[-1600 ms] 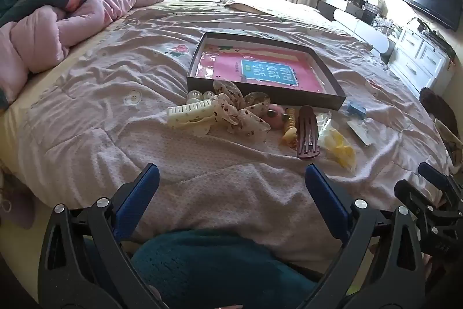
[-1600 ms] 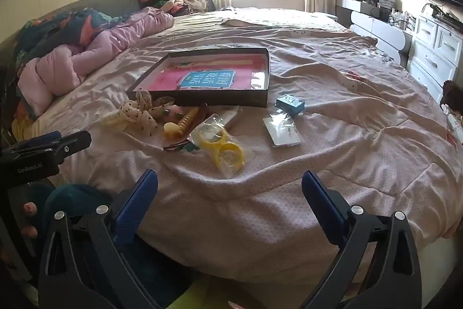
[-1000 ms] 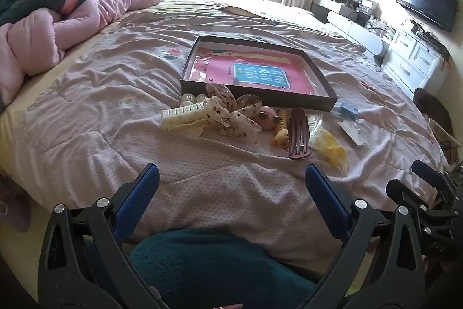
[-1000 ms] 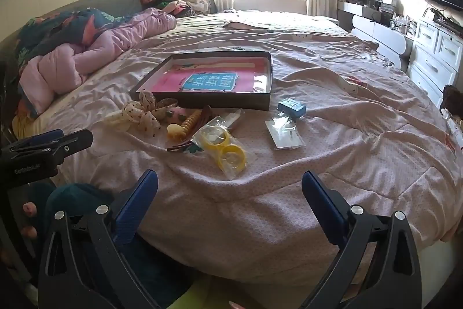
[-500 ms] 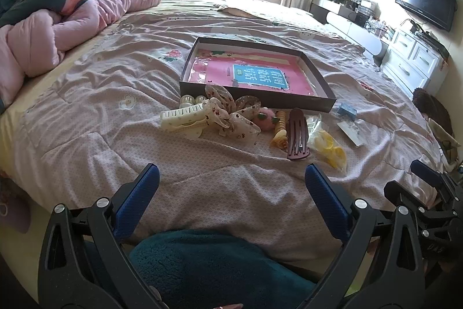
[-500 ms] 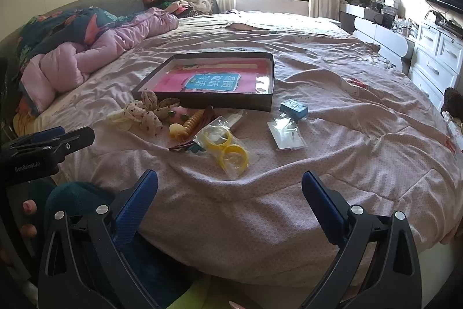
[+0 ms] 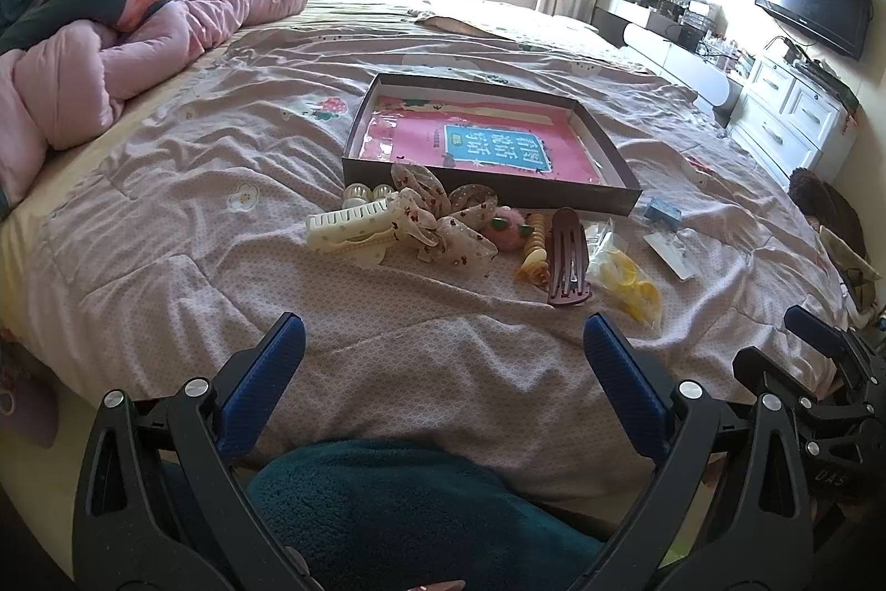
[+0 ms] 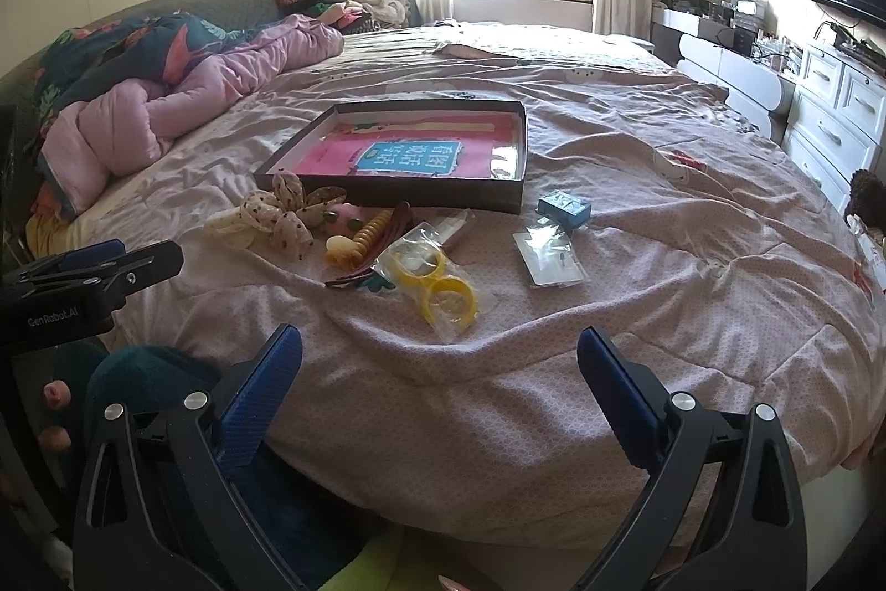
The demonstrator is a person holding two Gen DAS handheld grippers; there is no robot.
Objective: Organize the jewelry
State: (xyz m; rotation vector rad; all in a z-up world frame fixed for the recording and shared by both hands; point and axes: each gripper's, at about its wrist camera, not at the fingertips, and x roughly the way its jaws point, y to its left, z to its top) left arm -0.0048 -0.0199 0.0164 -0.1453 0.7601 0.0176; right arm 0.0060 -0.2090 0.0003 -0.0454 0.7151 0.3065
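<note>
A shallow dark box [image 7: 609,195] [image 8: 398,195] with a pink and blue sheet inside lies on the bed. In front of it lies a pile of hair accessories: a cream claw clip [image 7: 346,228], a spotted bow [image 7: 443,225] [image 8: 282,211], a maroon clip [image 7: 567,258], bagged yellow rings [image 7: 628,278] [image 8: 437,281], a small blue box [image 8: 565,207] and a clear packet [image 8: 548,258]. My left gripper [image 7: 440,353] and right gripper [image 8: 440,358] are both open and empty, held at the bed's near edge, well short of the pile.
A pink duvet [image 7: 111,59] is bunched at the left of the bed. White drawers [image 8: 836,114] and a wall TV [image 7: 811,4] stand at the right. A teal fleece knee [image 7: 398,502] sits below the left gripper.
Both grippers have drifted slightly, so the box and pile sit a little differently in view. Both stay open and nothing on the bed has moved.
</note>
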